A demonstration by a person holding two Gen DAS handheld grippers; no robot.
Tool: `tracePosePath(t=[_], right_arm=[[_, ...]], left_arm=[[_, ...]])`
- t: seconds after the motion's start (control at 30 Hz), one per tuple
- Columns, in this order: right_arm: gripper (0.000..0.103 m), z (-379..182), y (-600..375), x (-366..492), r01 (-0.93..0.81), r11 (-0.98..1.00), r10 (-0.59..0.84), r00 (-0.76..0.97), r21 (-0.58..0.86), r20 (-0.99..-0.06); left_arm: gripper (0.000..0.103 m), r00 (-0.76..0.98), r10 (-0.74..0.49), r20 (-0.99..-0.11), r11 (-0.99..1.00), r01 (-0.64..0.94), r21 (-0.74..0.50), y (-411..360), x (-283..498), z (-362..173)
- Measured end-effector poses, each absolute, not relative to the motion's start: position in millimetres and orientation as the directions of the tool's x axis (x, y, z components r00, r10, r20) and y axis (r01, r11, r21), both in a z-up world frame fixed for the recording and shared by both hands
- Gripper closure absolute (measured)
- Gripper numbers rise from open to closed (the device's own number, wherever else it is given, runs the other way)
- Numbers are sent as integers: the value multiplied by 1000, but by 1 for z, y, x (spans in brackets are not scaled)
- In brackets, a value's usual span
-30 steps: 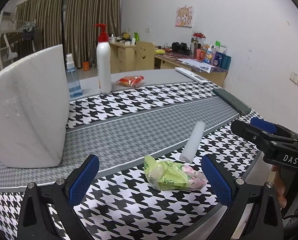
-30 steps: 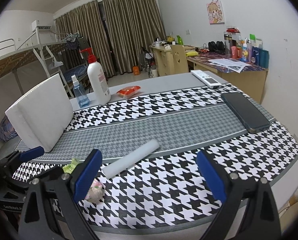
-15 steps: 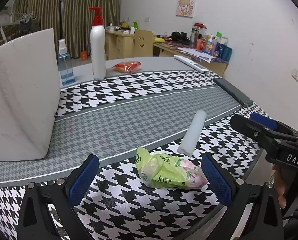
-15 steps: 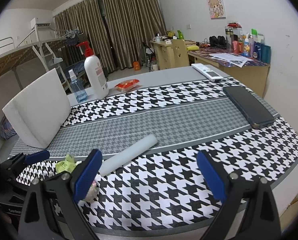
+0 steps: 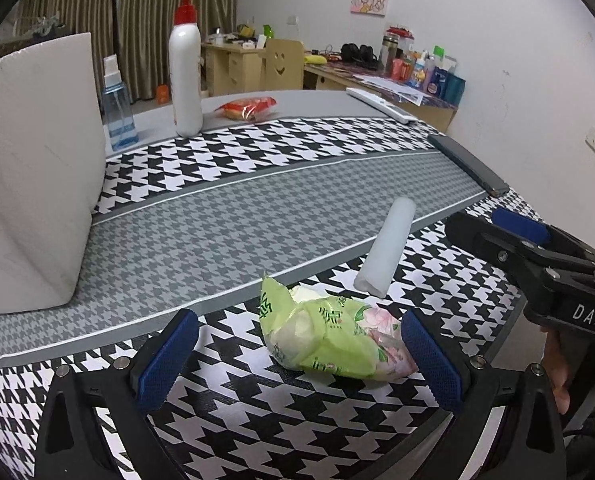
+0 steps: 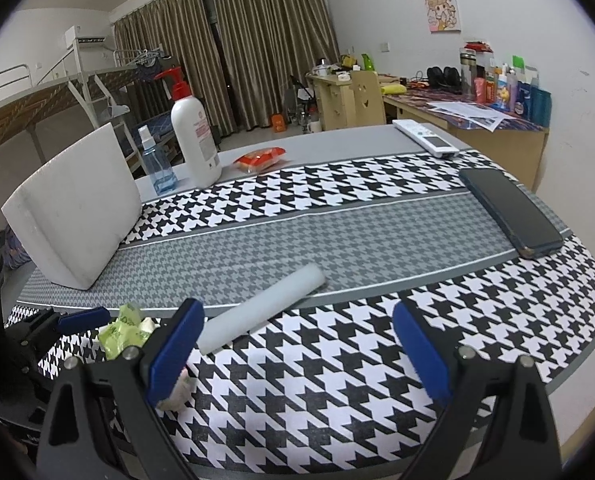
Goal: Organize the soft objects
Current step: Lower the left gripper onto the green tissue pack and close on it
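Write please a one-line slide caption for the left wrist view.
Open left gripper approaching a green tissue pack on the houndstooth table, a white foam roll lying just beyond.

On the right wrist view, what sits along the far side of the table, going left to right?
White foam block → blue spray bottle → white pump bottle → orange snack packet → white remote → dark phone.
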State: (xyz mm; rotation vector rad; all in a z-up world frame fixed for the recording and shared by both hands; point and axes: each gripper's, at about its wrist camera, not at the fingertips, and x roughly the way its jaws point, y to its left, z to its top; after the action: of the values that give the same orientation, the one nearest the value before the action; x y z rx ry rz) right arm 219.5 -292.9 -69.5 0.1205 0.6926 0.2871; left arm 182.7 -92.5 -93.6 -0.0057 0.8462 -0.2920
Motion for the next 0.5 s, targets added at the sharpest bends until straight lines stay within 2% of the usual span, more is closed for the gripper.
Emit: tracePosePath(t=[0.07, 0.3, 0.4, 0.5], right_arm=[[6, -70, -293, 220, -227, 950, 311, 730, 214, -609], [6, -72, -291, 220, -233, 950, 313, 729, 210, -609], [6, -72, -292, 221, -230, 949, 314, 728, 214, -610], [6, -71, -291, 220, -234, 949, 315, 729, 211, -607]], left_arm=[[3, 619, -259, -741, 959, 256, -120, -94, 183, -95], [18, 588, -291, -755, 947, 291, -139, -99, 183, -99], [19, 581, -300, -756, 943, 300, -144, -101, 183, -100], [26, 577, -310, -755, 938, 313, -147, -102, 182, -99]])
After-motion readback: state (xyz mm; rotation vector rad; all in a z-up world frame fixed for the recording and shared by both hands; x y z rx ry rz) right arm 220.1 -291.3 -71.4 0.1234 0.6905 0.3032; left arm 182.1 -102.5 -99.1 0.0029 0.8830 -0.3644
